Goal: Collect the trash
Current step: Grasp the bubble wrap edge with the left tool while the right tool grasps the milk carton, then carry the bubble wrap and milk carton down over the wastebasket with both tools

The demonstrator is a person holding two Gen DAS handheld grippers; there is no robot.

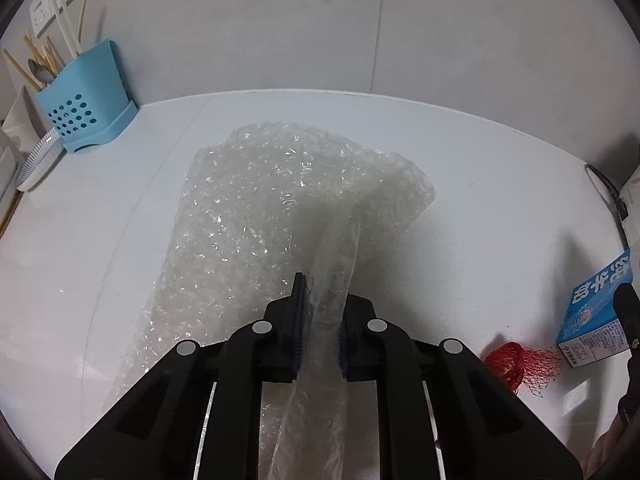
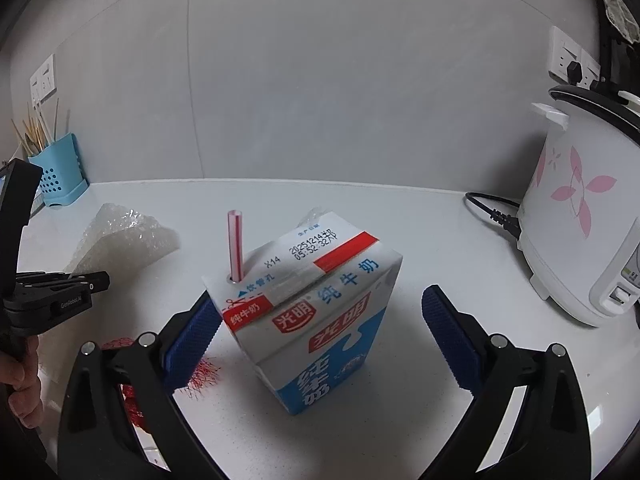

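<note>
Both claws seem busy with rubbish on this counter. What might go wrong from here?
The left gripper pinches only a fold of the bubble wrap; the trailing sheet could slip out or drag. The open right gripper straddles a milk carton with its straw in; closing unevenly could tip it or squeeze out leftover milk.

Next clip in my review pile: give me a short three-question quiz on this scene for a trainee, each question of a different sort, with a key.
1. True or false: the left gripper is shut on the bubble wrap.
2. What stands between the open pads of the right gripper?
A. rice cooker
B. milk carton
C. utensil holder
3. Fill in: a striped ___ sticks up from the carton's top.

Key:
1. True: a fold of the wrap is pinched between its pads.
2. B; the far pad is clear of the carton.
3. straw
</note>
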